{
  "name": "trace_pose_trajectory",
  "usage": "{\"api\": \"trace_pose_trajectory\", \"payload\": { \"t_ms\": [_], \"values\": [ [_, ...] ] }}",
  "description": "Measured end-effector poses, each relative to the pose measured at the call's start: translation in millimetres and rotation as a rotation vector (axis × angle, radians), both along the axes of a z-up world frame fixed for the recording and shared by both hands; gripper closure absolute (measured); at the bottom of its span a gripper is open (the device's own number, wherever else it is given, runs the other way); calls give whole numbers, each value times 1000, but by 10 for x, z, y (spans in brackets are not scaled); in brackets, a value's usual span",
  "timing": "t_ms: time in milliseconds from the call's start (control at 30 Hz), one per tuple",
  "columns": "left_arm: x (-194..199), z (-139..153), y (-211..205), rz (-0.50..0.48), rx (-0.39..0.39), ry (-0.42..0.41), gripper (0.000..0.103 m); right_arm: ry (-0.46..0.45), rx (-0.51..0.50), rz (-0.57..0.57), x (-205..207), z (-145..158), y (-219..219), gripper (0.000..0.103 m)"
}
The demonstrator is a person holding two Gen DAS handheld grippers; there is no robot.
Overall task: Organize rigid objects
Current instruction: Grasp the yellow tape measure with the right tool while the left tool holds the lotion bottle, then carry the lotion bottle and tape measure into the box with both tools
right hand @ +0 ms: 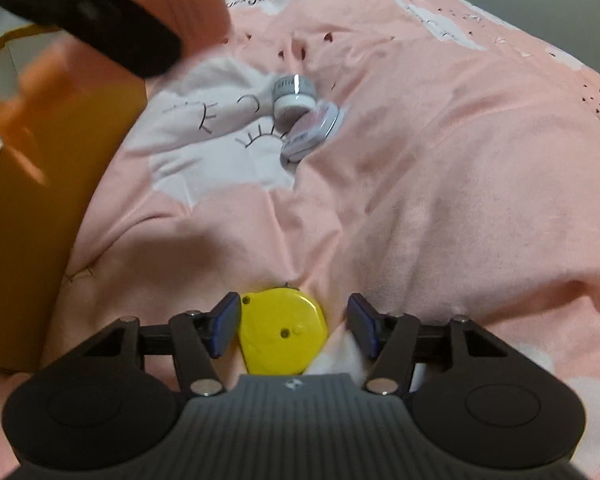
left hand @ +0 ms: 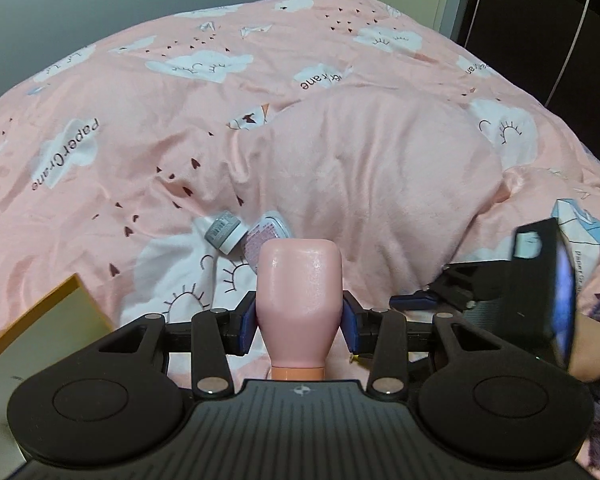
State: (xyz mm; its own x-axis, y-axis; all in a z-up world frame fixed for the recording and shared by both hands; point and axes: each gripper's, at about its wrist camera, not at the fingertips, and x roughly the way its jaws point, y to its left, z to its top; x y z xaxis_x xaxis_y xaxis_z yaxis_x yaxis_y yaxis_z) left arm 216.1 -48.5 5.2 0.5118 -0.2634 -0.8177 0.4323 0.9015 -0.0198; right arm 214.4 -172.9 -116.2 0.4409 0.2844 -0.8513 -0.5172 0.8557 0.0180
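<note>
My left gripper (left hand: 300,322) is clamping a pink bottle (left hand: 299,300) between its blue pads, base pointing forward. My right gripper (right hand: 292,330) is standing wide open around a yellow tape measure (right hand: 282,332); only the left pad is touching it. Ahead of both, a small grey-lidded jar (right hand: 294,96) and a flat tin (right hand: 312,132) are lying touching on the pink duvet (right hand: 440,184). A yellow-sided box (right hand: 40,216) is sitting to the left.

A bottle (left hand: 299,300) is held between the fingers of the left gripper (left hand: 300,320), above the quilt (left hand: 140,140). Beyond it, a jar (left hand: 225,231) and a tin (left hand: 269,240) lie touching on the quilt, the jar to the left. A box (left hand: 40,320) is set at the left, and a flat case (right hand: 282,334) lies between the right gripper's (right hand: 294,326) fingers
</note>
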Motion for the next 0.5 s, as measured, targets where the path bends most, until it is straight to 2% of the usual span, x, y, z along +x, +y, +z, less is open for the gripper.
{"api": "trace_pose_trajectory", "payload": {
  "t_ms": [167, 267, 500],
  "values": [
    [-114, 101, 84, 17, 17, -12, 55, 23, -30, 24, 3, -114, 44, 42],
    [-176, 144, 142, 26, 13, -14, 55, 16, -53, 36, -22, -147, 100, 49],
    [-335, 221, 283, 36, 30, -25, 55, -4, -58, 31, -79, -55, 134, 49]
  ]
}}
